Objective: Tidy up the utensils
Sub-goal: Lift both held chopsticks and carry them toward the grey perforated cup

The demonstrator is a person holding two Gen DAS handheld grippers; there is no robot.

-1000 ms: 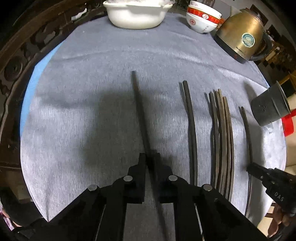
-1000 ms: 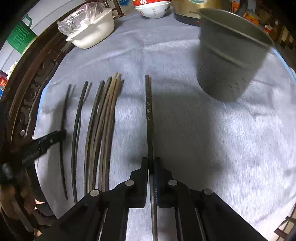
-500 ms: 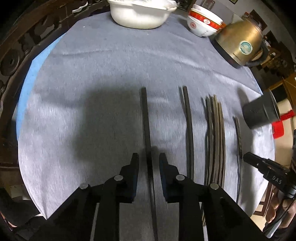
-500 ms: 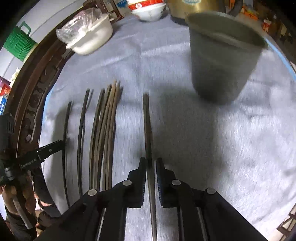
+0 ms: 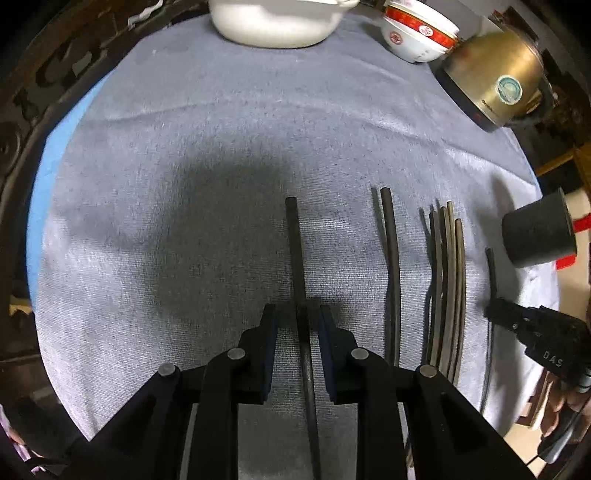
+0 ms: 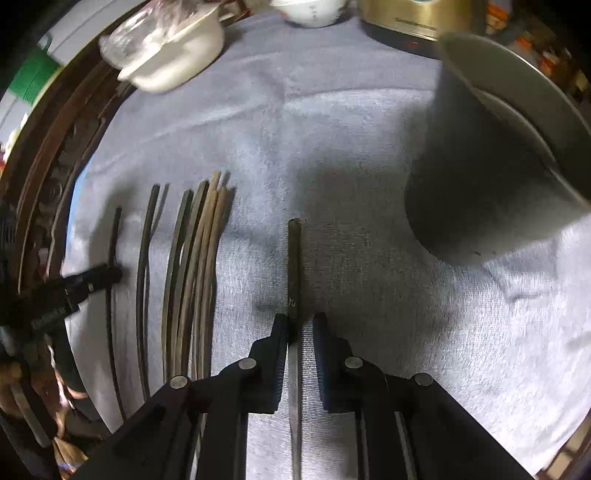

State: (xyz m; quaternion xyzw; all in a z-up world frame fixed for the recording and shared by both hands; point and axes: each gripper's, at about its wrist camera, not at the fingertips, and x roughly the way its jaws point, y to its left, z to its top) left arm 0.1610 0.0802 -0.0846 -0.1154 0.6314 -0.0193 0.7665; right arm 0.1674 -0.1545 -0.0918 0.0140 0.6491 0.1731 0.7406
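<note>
Left gripper (image 5: 297, 325) parted, black chopstick (image 5: 295, 251) loose between pads on grey cloth (image 5: 184, 229). Right gripper (image 6: 300, 328) narrowly parted, chopstick (image 6: 294, 258) between pads, clear of one at least. Bundle (image 6: 195, 266) at 10 o'clock. Cup (image 6: 487, 173) at 2 o'clock.

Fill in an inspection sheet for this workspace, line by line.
Surface: grey cloth, wrinkled near the far edge.
Job's things: one dark chopstick lies between the left jaws and another chopstick between the right jaws. A single chopstick and a chopstick bundle lie between them. A grey cup stands upright.
Clutter: white dish, red-and-white bowls, gold kettle.
Grippers: left gripper and right gripper both have a gap at the jaws.
Cables: nothing seen.
Surroundings: carved dark wooden rim.
</note>
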